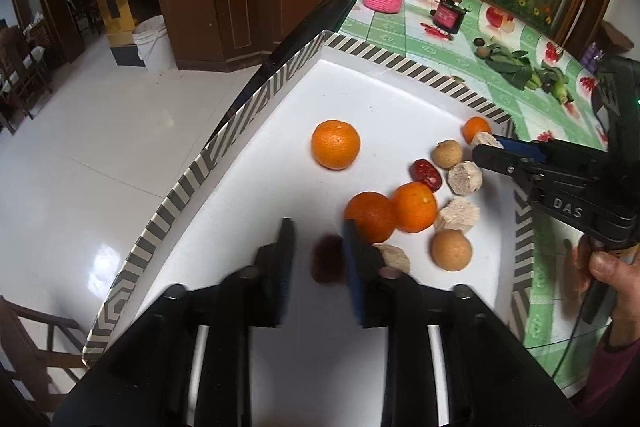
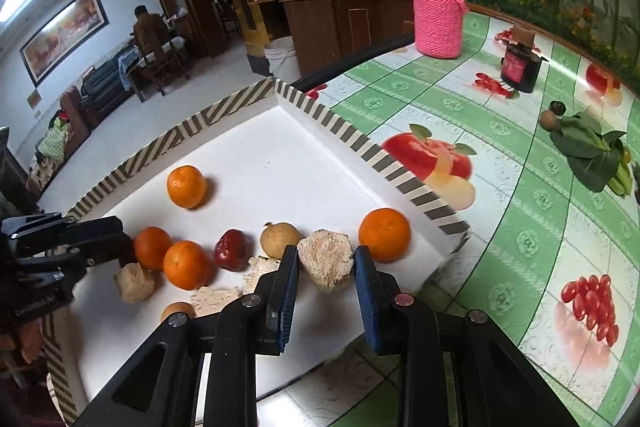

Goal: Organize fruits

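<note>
A white tray with a striped rim holds several oranges, red dates, brown round fruits and pale beige chunks. My left gripper is open low over the tray; a blurred dark red date lies between its fingers, beside an orange. My right gripper is shut on a pale beige chunk near the tray's right rim, next to an orange. The right gripper also shows in the left wrist view.
The tray sits on a green fruit-print tablecloth. A pink knit-covered jar, a dark small bottle and leafy greens with small fruits stand behind. The table edge and tiled floor are at left.
</note>
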{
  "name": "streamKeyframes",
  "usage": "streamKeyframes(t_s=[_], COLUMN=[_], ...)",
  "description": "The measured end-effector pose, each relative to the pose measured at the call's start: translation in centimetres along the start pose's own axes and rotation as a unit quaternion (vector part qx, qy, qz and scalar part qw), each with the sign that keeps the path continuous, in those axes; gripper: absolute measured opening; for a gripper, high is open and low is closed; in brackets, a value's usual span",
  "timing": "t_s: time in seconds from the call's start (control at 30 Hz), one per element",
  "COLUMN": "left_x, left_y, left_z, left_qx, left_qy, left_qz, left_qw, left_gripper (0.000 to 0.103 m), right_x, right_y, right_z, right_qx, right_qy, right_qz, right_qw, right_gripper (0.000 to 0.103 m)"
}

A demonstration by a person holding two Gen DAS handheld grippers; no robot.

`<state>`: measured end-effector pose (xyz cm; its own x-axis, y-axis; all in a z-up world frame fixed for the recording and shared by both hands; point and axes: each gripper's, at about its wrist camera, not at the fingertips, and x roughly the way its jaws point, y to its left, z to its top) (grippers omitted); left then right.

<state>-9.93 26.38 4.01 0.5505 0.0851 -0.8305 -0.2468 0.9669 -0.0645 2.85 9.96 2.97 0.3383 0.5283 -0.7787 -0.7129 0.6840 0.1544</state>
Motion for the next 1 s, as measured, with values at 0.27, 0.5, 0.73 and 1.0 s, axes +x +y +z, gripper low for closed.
streamKeyframes(t_s=[0.27, 0.5, 0.73, 1.0], left_x=[-0.7, -1.3, -2.3, -3.0], left_y=[0.2, -0.7, -2.0, -4.0], left_z=[-0.2, -0.6, -0.9, -1.0], left_qx=[-0.009, -0.003, 0.007, 0.007], left_qy=[-0.021, -0.037, -0.068, -0.097], left_qz=[0.018, 0.032, 0.045, 0.055], left_qw=[0.9996, 0.9988, 0.9966, 0.9937], left_gripper=[0.052, 0.052, 0.052, 0.052], right_x=[-0.3, -1.6, -2.7, -4.7], right_y=[0.7, 1.4, 2.4, 2.6], right_z=[-0.6, -0.9, -1.6, -2.7], right_qx=[-0.003, 0.001, 0.008, 0.029], right_qy=[-0.003, -0.02, -0.035, -0.063], right_qz=[0.0, 0.003, 0.003, 0.003], right_qw=[1.0, 1.0, 0.999, 0.998], right_gripper=[0.031, 0.031, 0.031, 0.031])
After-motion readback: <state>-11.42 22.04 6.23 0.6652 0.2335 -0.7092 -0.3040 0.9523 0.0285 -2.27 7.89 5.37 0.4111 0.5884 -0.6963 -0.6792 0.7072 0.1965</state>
